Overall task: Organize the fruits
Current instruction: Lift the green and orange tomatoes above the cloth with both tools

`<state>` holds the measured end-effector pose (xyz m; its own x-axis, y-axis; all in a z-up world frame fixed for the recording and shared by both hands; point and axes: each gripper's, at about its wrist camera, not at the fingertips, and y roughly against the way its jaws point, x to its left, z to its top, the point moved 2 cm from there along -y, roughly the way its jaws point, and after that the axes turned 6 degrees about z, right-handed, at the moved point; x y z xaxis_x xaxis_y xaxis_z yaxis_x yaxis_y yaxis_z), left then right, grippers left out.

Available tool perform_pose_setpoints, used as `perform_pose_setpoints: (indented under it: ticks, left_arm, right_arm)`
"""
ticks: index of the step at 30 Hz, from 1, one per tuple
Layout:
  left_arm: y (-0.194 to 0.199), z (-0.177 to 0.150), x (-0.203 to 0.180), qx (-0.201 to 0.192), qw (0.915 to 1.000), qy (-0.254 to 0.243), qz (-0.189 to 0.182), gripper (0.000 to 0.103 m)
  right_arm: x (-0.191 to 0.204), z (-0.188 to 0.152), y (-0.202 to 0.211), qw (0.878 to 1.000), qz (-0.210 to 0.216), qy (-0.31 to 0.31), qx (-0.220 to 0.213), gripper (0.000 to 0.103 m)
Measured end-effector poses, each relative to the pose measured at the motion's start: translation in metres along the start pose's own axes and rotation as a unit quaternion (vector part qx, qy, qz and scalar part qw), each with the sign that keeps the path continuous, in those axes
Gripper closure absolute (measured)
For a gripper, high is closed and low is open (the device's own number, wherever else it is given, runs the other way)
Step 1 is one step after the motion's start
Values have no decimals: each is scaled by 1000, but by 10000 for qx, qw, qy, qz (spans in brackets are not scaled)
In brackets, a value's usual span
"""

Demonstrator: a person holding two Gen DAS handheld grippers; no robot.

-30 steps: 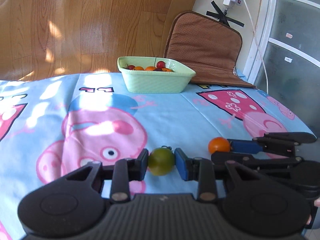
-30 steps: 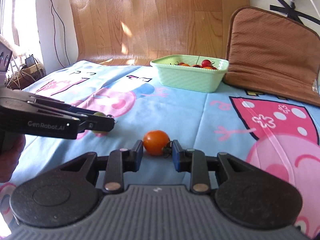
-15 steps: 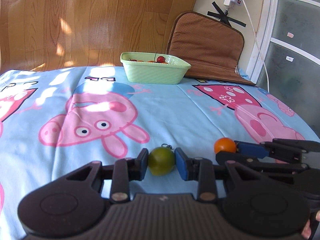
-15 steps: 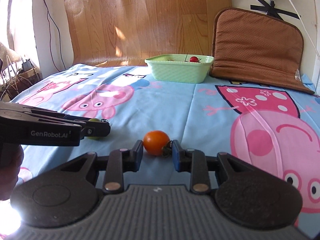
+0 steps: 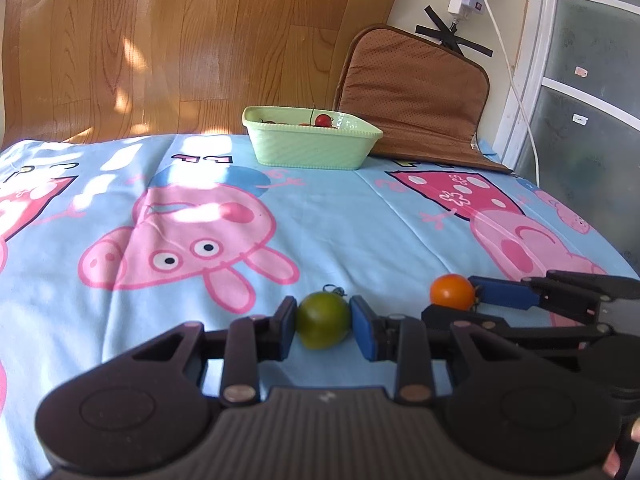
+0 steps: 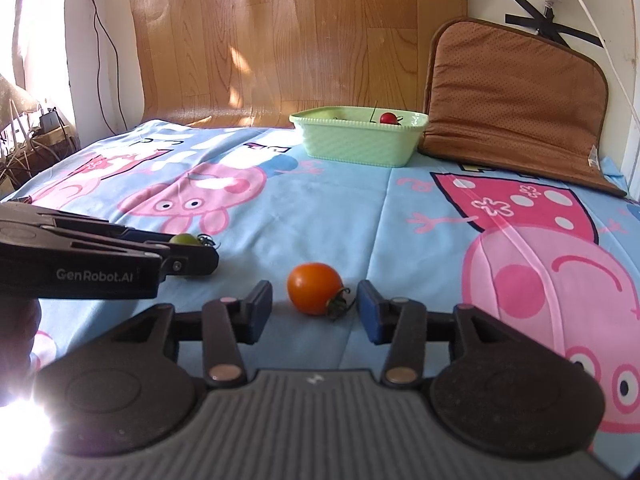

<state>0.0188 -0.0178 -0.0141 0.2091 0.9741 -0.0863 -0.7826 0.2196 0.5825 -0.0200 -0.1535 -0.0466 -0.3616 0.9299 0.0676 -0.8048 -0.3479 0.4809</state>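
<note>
1. A green basket [image 6: 358, 142] with a red tomato [image 6: 387, 118] sits far back on the cartoon sheet [image 5: 360, 220], beside a brown cushion [image 6: 516, 96]
2. Left gripper [image 5: 323, 322] pinches a round green tomato [image 5: 323, 320] near the front edge
3. Right gripper [image 6: 314, 308] is spread around a glossy orange tomato [image 6: 314, 288], not touching

Sunlit wood-grain sheet [image 5: 180, 48] fills the upper left; a brown cushion [image 5: 416, 96] leans against the wall at upper right.

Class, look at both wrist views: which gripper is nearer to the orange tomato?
Right. The right gripper straddles the orange tomato, fingers open on either side. The left gripper sits farther to its left, closed on the green tomato.
</note>
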Motion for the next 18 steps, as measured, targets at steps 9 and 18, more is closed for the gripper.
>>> perform_pose_setpoints:
  ticks: [9, 18]
  left_arm:
    - [0, 2, -2, -1, 9999, 33, 111, 74]
    - [-1, 15, 1, -83, 9996, -16, 279, 74]
  right_arm:
    - [3, -2, 2, 9999, -18, 127, -58, 71]
    - [1, 2, 5, 9999, 20, 2, -152, 71]
